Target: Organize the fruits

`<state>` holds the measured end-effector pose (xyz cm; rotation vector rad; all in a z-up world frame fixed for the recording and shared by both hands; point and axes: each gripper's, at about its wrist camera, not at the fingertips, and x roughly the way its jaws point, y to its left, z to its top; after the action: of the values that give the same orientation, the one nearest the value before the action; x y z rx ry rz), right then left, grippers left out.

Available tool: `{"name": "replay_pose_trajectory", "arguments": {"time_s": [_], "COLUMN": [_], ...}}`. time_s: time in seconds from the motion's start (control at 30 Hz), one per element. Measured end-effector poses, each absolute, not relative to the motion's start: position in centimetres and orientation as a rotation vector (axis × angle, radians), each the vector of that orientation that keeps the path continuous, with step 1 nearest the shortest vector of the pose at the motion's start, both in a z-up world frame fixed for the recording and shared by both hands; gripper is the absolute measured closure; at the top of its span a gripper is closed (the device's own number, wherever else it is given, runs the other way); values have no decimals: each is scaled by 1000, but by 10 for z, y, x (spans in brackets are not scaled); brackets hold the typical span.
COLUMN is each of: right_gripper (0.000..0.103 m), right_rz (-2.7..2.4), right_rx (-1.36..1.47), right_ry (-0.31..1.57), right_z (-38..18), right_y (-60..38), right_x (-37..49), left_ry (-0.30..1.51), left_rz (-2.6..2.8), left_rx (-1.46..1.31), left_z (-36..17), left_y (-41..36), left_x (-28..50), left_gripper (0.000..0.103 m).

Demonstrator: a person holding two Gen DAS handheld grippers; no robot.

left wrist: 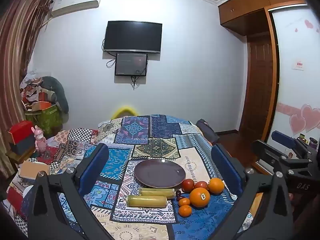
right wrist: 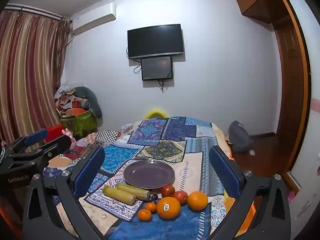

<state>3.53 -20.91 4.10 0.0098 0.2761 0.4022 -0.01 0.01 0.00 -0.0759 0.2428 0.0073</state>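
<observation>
Ahead of the left gripper [left wrist: 160, 160], jaws wide and empty, oranges [left wrist: 199, 197] crowd tomatoes [left wrist: 188, 185] beside the bare plate [left wrist: 160, 173]; a nudge could send them rolling. From the right gripper [right wrist: 156, 160], equally spread and empty, corn [right wrist: 119, 194] lies close enough to be bumped.

My room is evenly lit from overhead with a cool, bluish cast on the wall [left wrist: 190, 64]; shadows under the plate [left wrist: 159, 173] and the sticker orange [left wrist: 199, 197] are soft and short; a small glint sits on the plate's far rim; both fisheye views bend the ceiling line and wardrobe [left wrist: 258, 16] strongly, and the corners fall to black; the yellow thing [left wrist: 124, 111] behind the bed looks blurred.
</observation>
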Motion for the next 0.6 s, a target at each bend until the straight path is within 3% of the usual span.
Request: {"name": "replay_pose_trajectory", "arguments": {"time_s": [0.6], "right_gripper": [0], "right_rz": [393], "right_rx": [12], "right_ry": [252], "right_z": [42], "right_y": [-212], "right_x": [29], "left_ry": [220], "left_rz": [3], "left_rx": [-45], "left_z": [3], "left_y": [-7], "left_x": [-4], "left_gripper": [0]}}
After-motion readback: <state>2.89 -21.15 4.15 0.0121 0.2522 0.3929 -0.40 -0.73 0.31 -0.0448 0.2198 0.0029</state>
